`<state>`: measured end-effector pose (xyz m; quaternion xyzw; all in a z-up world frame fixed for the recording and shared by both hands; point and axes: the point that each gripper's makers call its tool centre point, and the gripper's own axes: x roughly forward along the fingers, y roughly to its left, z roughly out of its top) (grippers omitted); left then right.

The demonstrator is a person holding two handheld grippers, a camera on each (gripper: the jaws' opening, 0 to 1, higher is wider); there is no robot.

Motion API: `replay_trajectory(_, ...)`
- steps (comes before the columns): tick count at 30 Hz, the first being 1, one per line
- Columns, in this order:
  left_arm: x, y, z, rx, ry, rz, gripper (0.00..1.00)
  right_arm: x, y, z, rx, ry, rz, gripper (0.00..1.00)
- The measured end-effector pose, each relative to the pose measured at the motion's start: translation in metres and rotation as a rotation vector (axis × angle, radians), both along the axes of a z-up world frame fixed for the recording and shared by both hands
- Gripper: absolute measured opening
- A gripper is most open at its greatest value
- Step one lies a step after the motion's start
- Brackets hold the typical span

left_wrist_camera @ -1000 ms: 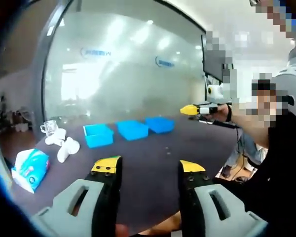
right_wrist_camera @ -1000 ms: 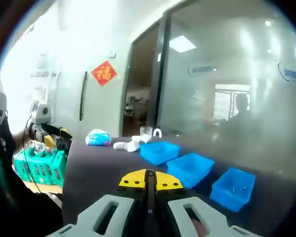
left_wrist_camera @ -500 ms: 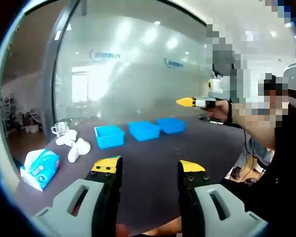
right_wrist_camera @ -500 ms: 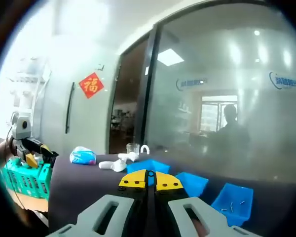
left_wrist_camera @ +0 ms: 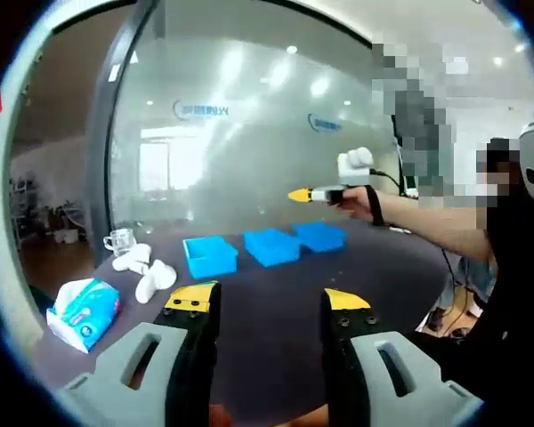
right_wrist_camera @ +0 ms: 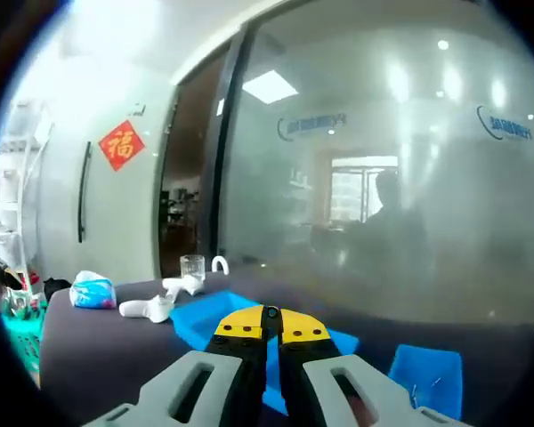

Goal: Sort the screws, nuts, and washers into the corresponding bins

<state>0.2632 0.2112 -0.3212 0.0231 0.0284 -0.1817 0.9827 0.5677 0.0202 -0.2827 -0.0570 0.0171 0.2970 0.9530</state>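
Where table [left_wrist_camera: 276, 294] lies bare (fingers [left_wrist_camera: 192, 301] apart): bins [left_wrist_camera: 209, 255] beyond.

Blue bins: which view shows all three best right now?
The left gripper view: the three blue bins stand in a row on the dark table, all unobstructed. In the right gripper view, the right gripper hides much of the near bins; only the end one shows clearly.

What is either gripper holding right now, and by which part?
Left gripper is open and holds nothing. Right gripper is shut; anything pinched at its tips is too small to tell.
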Motion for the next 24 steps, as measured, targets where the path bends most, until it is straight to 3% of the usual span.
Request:
replay_trajectory(5, 0.001, -0.002, 0.003, -0.008, -0.005, -0.007, 0.43, 0.028, 0.010, -0.020, -0.069, 0.078, -0.021, 0.02)
replay_trajectory(13, 0.001, -0.004, 0.005, -0.008, -0.004, -0.009, 0.43, 0.053, 0.024, -0.032, -0.065, 0.124, -0.038, 0.02)
replay_trajectory(16, 0.000, -0.003, 0.007, -0.010, -0.006, -0.009, 0.43, 0.056, 0.024, -0.035, -0.038, 0.139, -0.048, 0.05)
replay_trajectory(19, -0.001, -0.002, 0.007, -0.012, -0.008, -0.006, 0.43, 0.058, 0.022, -0.036, -0.018, 0.143, -0.068, 0.27)
replay_trajectory(24, -0.001, -0.002, 0.006, -0.020, -0.003, -0.008, 0.43, 0.048, 0.019, -0.036, -0.016, 0.136, -0.062, 0.28)
